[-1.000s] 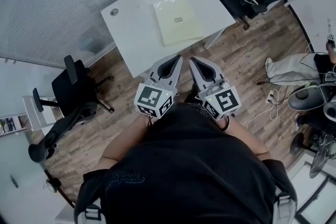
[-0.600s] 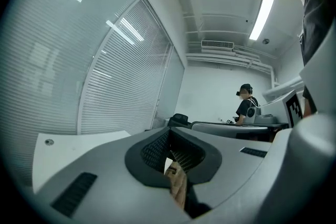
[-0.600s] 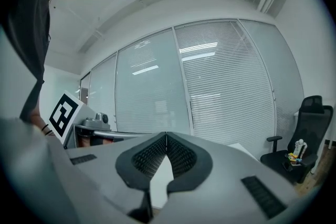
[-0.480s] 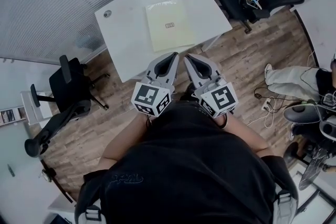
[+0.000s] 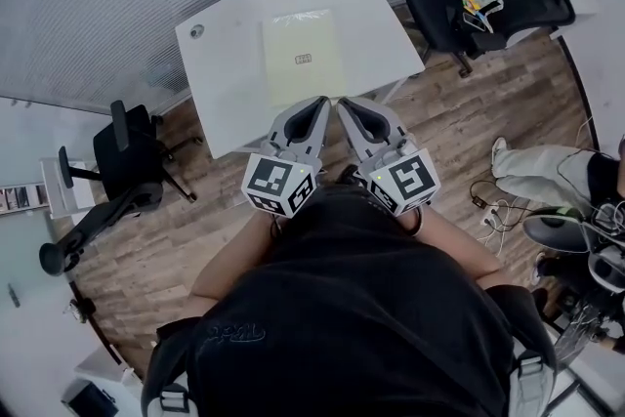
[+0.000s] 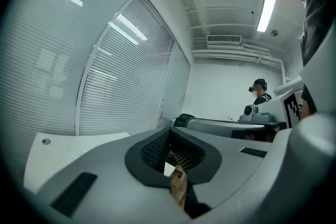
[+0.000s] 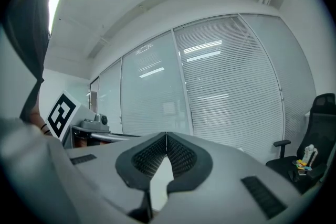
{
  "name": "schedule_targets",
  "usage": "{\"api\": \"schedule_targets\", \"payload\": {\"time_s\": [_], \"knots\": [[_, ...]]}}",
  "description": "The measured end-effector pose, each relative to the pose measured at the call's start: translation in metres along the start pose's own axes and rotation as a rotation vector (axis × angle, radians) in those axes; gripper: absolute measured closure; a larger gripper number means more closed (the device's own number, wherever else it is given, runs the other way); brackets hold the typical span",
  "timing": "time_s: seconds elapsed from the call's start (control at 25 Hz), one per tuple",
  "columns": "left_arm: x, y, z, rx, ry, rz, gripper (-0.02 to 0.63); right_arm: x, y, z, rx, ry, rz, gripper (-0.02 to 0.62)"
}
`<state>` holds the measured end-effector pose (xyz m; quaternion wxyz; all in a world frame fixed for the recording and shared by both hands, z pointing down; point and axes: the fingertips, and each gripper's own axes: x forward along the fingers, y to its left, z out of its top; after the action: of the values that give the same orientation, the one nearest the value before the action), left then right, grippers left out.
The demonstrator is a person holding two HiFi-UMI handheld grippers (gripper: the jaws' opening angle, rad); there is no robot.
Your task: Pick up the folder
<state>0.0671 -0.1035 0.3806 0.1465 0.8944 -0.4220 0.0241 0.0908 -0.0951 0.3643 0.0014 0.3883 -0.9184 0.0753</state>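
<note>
Folder [image 5: 303, 57]: pale yellow, lying flat on the white surface [image 5: 234, 88], a little right of its middle, with a small label at the centre. Untouched, nothing resting on it.

Left gripper [image 5: 314, 108] and right gripper [image 5: 353, 108]: held side by side in front of the person's chest, tips close together over the near edge of the surface and pointing toward the folder. Just short of the folder's near edge, apart from it. Height over the surface hard to judge from overhead, probably clear of it.

Jaws of the left gripper [image 6: 169, 131]: pressed together, ribbed pads meeting at the tip, nothing pinched; only a sliver of floor visible through the hollow behind them. Jaws of the right gripper [image 7: 166, 135]: likewise pressed together and empty.

Round grommet [image 5: 197, 30] at the far left corner of the surface. Black chair [image 5: 132, 156] to the left on the wooden floor [image 5: 166, 239]. Second black chair [image 5: 454, 0] far right, with yellow items [image 5: 476, 0] on its seat. Blinds [image 5: 98, 5] along the far left wall. Seated person's legs [image 5: 537, 176] at the right edge.
</note>
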Motion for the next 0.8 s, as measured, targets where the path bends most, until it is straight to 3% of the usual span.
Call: {"api": "schedule_targets", "payload": {"time_s": [0.32,0.8], "knots": [[0.016,0.001,0.0,-0.019,-0.001,0.028,0.594,-0.002,-0.015,-0.003,0.003,0.013,0.032,0.574],[0.059,0.011,0.004,-0.074,-0.004,-0.042,0.594,0.002,-0.056,-0.009,0.004,0.07,-0.05,0.574]]}}
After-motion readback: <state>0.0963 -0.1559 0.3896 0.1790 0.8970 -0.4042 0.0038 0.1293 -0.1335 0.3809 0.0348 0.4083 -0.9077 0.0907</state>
